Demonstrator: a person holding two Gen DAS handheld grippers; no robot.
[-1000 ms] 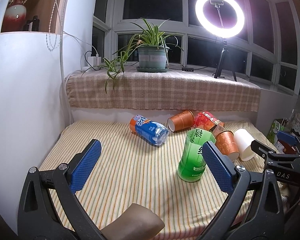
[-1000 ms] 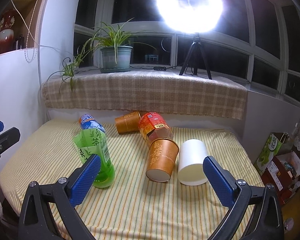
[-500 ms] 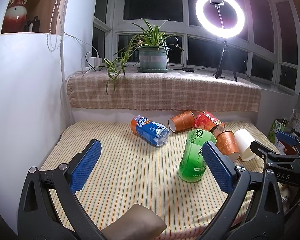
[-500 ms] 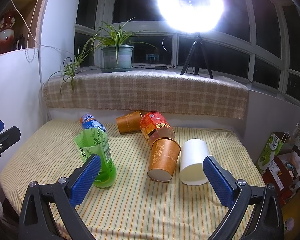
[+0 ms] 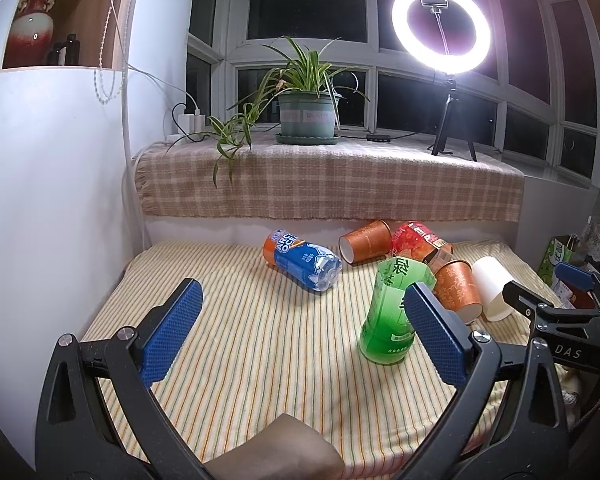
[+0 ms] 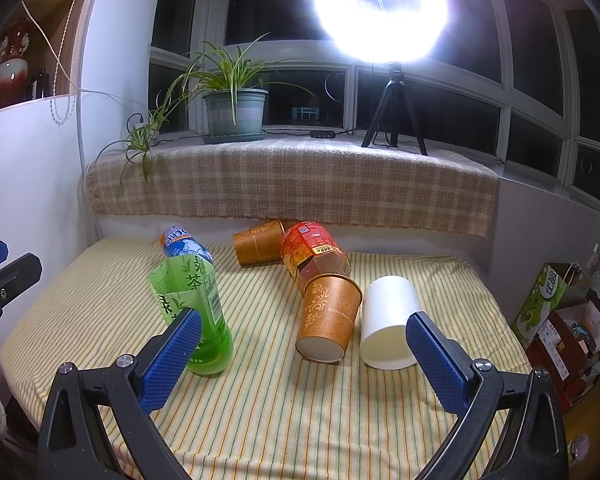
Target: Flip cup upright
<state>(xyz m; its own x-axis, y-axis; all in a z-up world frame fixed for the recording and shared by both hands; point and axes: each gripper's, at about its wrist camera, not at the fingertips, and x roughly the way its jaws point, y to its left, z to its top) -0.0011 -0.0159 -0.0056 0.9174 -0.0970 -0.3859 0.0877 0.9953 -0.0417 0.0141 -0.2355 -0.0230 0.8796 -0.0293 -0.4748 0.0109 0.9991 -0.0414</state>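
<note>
Right wrist view: right gripper (image 6: 304, 354) spread wide, holding nothing, hovering at the near edge of the striped cloth (image 6: 260, 412).
Left gripper (image 5: 300, 332): likewise released and empty, over the near left part.
Green cut bottle (image 6: 192, 316): stands base-down, left of centre.
Brown cup (image 6: 329, 316): on its side, closed base toward the near edge.
White cup (image 6: 389, 322): just beside it, open mouth nearest, also lying.
Second brown cup (image 6: 258, 242): lying at the far edge.
Progress: all three paper cups lie down; none stands upright.
</note>
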